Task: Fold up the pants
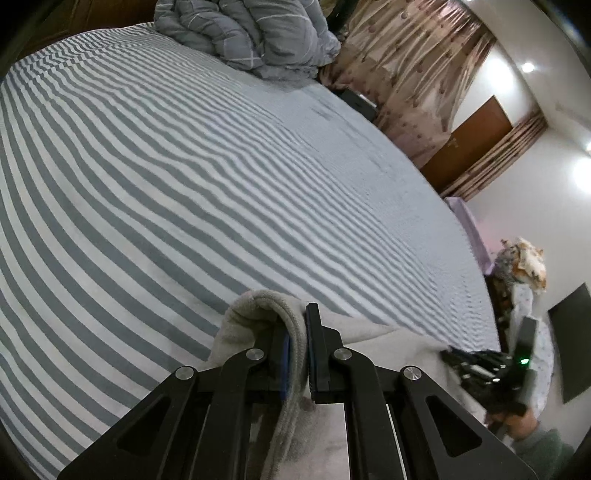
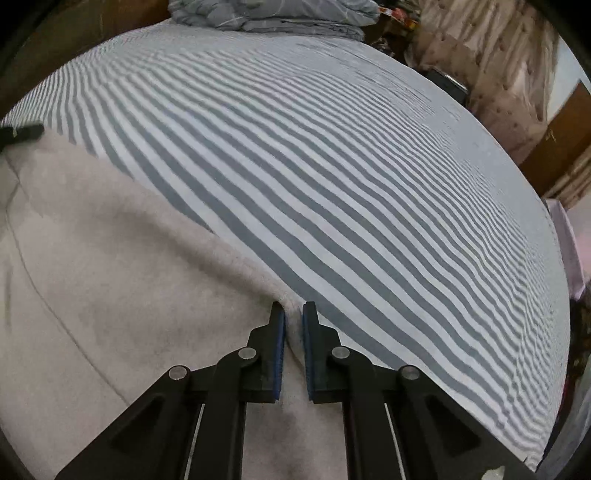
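Both wrist views look forward low and close across the same striped bed [image 1: 184, 184], toward the heaped duvet [image 2: 273, 14].

Pants [image 2: 110, 295] on the bed [image 2: 332, 166], near side; bundled quilt [image 1: 247, 33] at far end.

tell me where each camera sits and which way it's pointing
Left wrist: sits on the left gripper, looking along its fingers across the striped bed toward the curtains; its jaws pinch a thick edge of the grey pants; the right gripper shows at right.
Right wrist: sits on the right gripper, looking across the bed toward the folded duvet; its jaws pinch the pants' edge.
Shared: bed, pants, duvet, curtains.
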